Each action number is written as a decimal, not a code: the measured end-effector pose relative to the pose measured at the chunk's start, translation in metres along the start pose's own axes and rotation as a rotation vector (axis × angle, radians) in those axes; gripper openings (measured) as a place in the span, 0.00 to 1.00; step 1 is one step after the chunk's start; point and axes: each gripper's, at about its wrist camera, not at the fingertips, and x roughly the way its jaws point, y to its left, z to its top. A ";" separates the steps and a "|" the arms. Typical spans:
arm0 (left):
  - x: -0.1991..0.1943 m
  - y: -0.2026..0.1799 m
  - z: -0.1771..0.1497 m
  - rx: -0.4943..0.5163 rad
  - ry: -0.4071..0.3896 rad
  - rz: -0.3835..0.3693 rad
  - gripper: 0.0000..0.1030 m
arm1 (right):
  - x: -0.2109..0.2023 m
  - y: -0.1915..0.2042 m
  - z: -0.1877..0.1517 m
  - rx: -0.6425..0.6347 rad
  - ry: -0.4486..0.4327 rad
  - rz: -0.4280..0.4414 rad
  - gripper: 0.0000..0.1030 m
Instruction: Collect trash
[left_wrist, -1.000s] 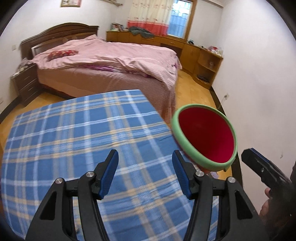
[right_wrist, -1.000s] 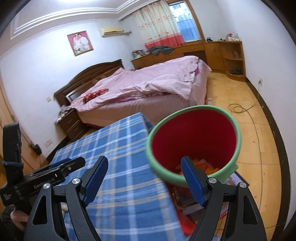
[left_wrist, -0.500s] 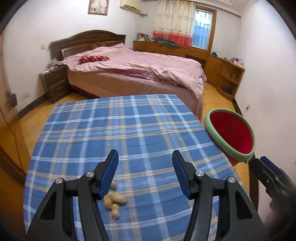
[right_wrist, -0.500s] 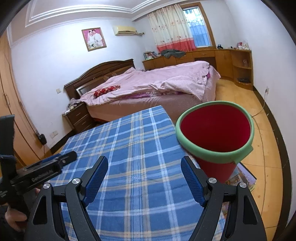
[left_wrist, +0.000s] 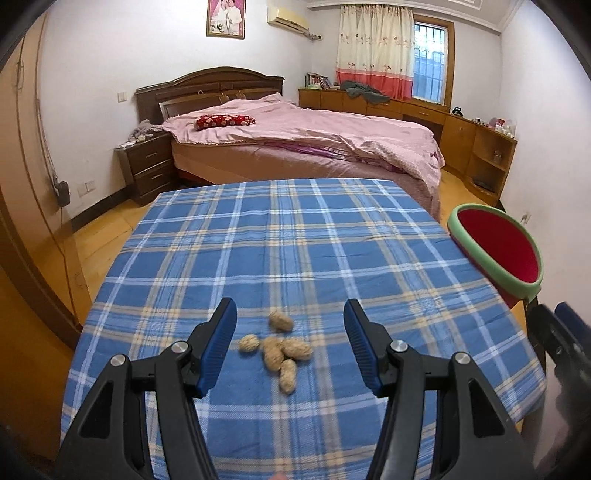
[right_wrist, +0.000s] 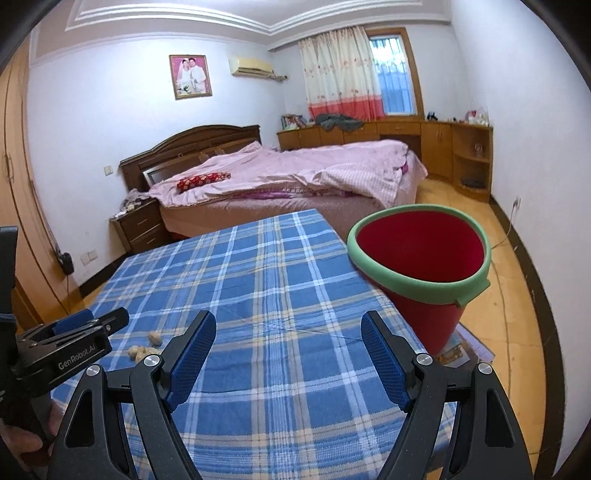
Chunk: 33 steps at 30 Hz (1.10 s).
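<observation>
Several tan peanut shells (left_wrist: 280, 347) lie in a small heap on the blue plaid tablecloth (left_wrist: 295, 240), near its front edge. My left gripper (left_wrist: 290, 325) hovers open just above and in front of them, nothing between its blue pads. A red bin with a green rim (right_wrist: 421, 266) stands on the floor beside the table's right edge, also seen as the bin (left_wrist: 498, 254) in the left wrist view. My right gripper (right_wrist: 288, 336) is open over the cloth, left of the bin, empty. The shells (right_wrist: 142, 349) show at its far left beside the left gripper's body (right_wrist: 70, 347).
A bed with pink covers (left_wrist: 295, 136) stands behind the table, with a dark nightstand (left_wrist: 147, 166) to its left. Wooden cabinets (right_wrist: 443, 147) line the far wall and right corner. Papers (right_wrist: 461, 350) lie on the wooden floor under the bin.
Both views have swung left and pulled back from the bin toward the table. The peanut shells have come into view between the left gripper's fingers. Neither gripper's gap changed.
</observation>
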 end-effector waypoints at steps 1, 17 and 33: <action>0.000 0.001 -0.002 -0.001 -0.001 0.001 0.58 | 0.000 0.001 -0.001 -0.003 -0.002 0.001 0.79; -0.001 0.007 -0.010 -0.028 -0.018 0.022 0.58 | 0.012 0.007 -0.016 -0.029 0.015 -0.023 0.79; -0.002 0.000 -0.013 -0.011 -0.029 0.034 0.59 | 0.015 0.006 -0.020 -0.020 0.024 -0.018 0.79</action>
